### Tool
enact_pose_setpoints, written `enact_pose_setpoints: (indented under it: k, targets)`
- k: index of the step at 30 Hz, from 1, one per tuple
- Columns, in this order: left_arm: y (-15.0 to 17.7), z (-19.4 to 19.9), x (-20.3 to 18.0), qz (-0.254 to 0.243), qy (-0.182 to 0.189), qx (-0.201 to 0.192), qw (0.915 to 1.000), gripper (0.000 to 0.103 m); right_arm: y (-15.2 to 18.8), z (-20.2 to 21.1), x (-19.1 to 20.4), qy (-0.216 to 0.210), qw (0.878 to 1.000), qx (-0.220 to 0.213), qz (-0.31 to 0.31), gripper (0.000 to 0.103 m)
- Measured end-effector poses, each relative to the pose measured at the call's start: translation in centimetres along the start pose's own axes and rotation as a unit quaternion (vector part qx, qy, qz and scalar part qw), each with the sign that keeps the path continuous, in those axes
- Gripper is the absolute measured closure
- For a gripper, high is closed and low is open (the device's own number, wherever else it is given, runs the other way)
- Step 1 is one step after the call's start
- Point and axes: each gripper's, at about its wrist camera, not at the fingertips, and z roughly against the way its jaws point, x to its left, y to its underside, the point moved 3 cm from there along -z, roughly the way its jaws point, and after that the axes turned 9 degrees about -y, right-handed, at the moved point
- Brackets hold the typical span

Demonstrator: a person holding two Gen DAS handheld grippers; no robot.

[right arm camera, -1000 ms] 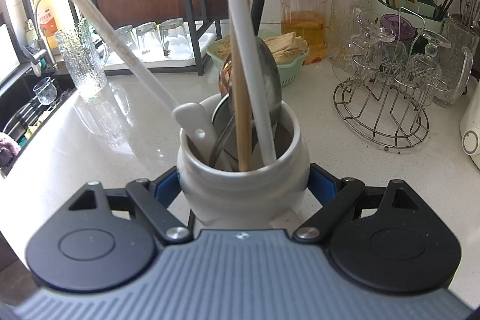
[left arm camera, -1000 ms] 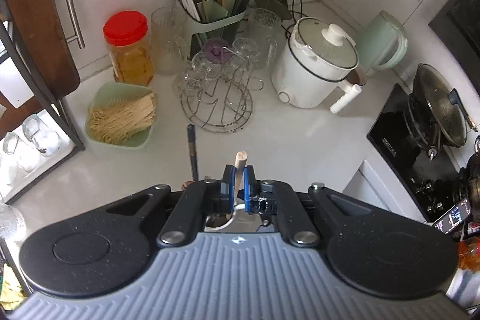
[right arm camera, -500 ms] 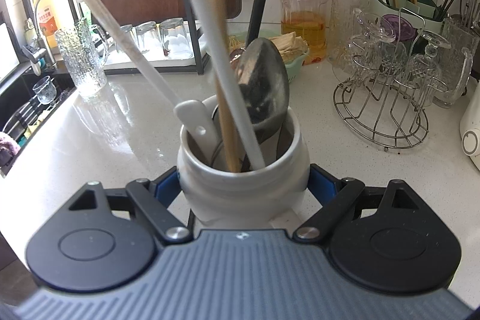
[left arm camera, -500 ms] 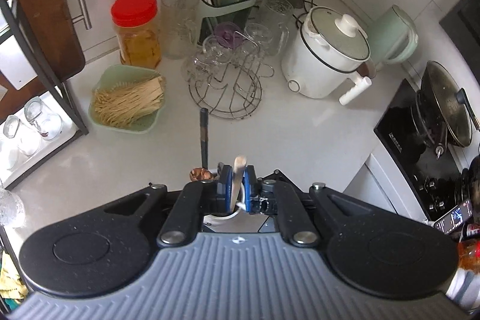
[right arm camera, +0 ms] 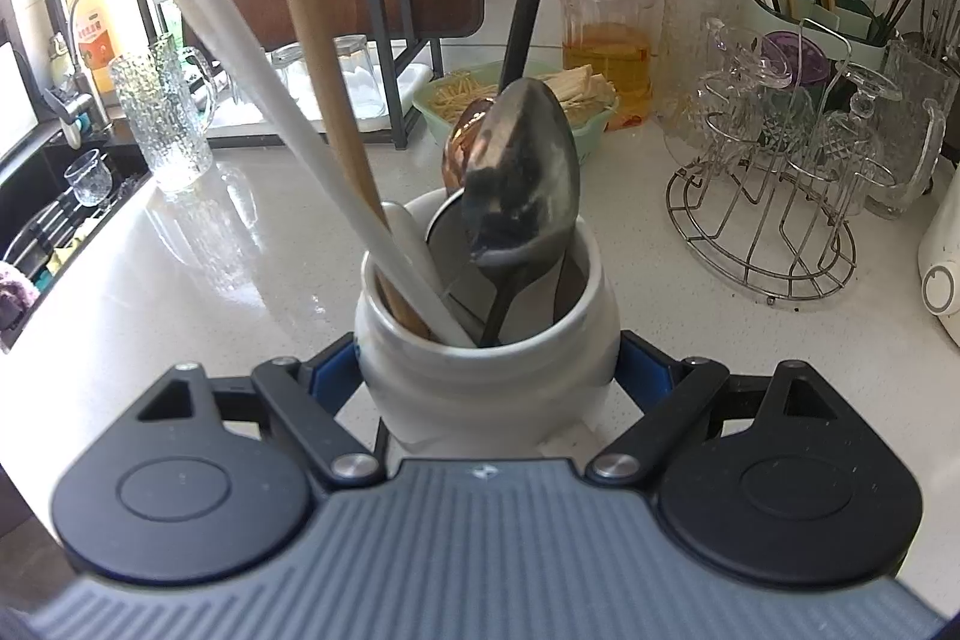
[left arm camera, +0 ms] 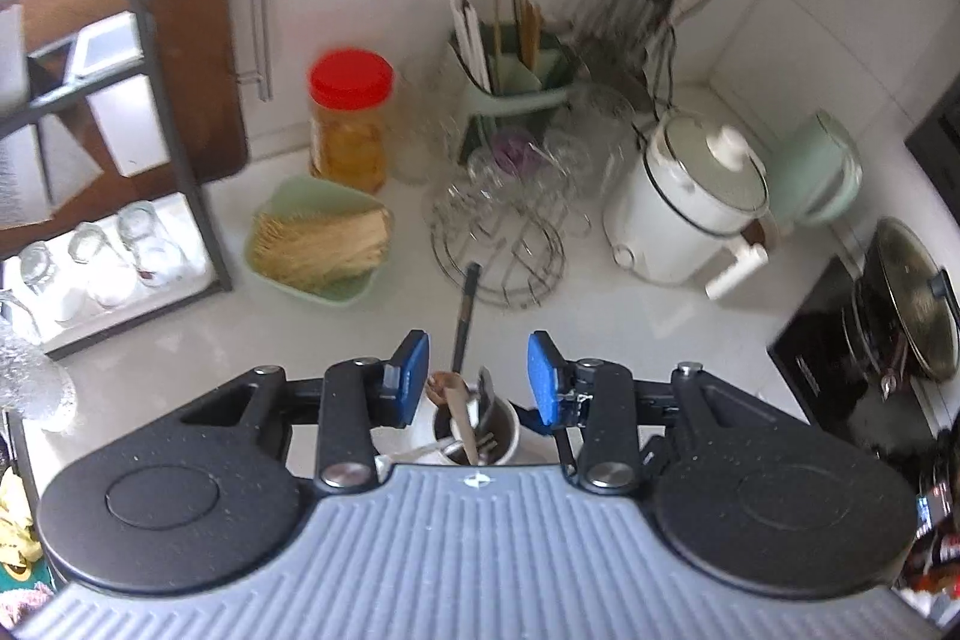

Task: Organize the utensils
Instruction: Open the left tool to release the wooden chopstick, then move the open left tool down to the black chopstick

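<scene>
Blue-padded left tongs (left arm camera: 478, 381) stand wide, jaws just been opening, nothing pressed between the pads; they hover above the white ceramic crock (left arm camera: 477, 430). Right tongs (right arm camera: 489, 379) clamp the crock's (right arm camera: 486, 370) sides, pads pressed to its belly, crock upright on the white counter (right arm camera: 180, 292). Inside the crock: wooden-handled utensil (right arm camera: 318, 58) and white long handle (right arm camera: 252, 70) leaning left, metal spoon (right arm camera: 525, 187) bowl-up, copper spoon (right arm camera: 462, 148) just behind it, black handle (right arm camera: 531, 4) sticking up at the back. Beyond on the counter: green basket (right arm camera: 585, 139) of pale sticks, red-lidded jar (right arm camera: 607, 34) behind it, wire glass rack (right arm camera: 762, 196) to the right, green chopstick caddy (right arm camera: 804, 16) at the wall. Left view also shows white cooker (left arm camera: 690, 202), mint kettle (left arm camera: 819, 175), black rack (left arm camera: 162, 118) with glasses. Sink (right arm camera: 54, 196) far left in the right view.
</scene>
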Motion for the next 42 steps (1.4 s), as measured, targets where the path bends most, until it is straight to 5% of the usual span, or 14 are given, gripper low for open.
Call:
enact_pose_setpoints:
  k: [15, 29, 42]
  targets:
    - [5.5, 3.6, 1.0, 0.094, -0.076, -0.108, 0.9868, 0.061, -0.1, -0.1, -0.1, 0.010, 1.000, -0.004, -0.008, 0.012]
    - [15.7, 2.5, 6.3, 0.232, -0.133, -0.081, 0.9600, 0.061, -0.1, -0.2, -0.3, 0.006, 1.000, -0.006, -0.003, 0.012]
    - [19.7, -8.4, 7.1, 0.216, -0.079, -0.008, 0.9730, 0.061, -0.3, 0.2, -1.4, -0.009, 1.000, 0.014, 0.013, 0.012]
